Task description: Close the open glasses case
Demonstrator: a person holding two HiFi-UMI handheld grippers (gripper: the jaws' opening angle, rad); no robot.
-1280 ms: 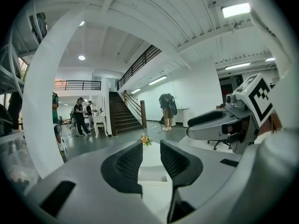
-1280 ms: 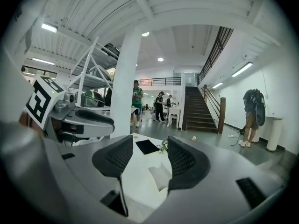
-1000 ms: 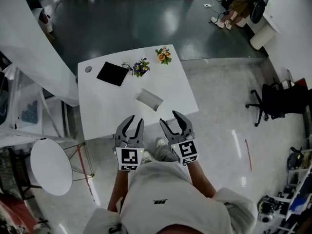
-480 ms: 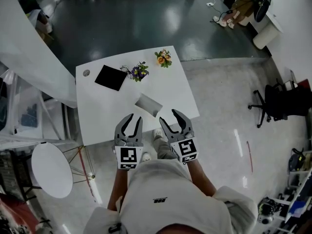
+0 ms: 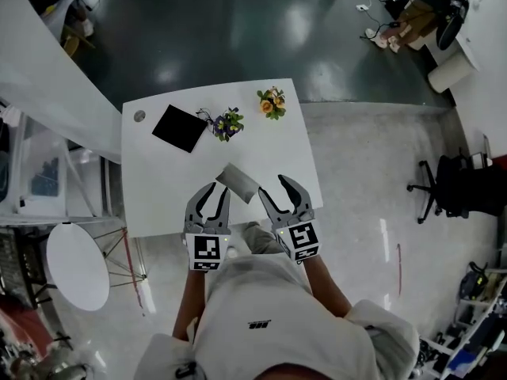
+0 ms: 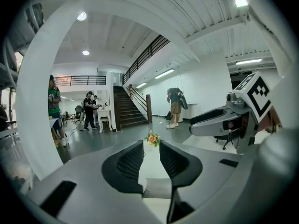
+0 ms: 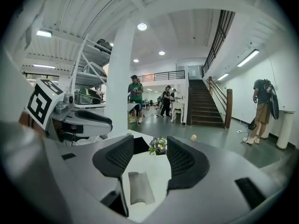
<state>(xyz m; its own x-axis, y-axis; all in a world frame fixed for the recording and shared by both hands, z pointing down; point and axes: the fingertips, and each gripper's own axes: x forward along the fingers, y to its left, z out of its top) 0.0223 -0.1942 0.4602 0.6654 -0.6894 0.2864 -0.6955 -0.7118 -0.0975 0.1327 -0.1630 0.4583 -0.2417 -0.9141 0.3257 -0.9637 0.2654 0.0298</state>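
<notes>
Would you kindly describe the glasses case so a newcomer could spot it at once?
Find the white table. Near its front edge, just ahead of the left gripper and right gripper, lies the glasses case. It is pale grey and oblong, unlike the black square, purple flowers and orange flowers farther back.

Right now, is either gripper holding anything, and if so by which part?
Nothing is held. The left gripper and right gripper are both open and empty; the glasses case lies on the table ahead of them.
</notes>
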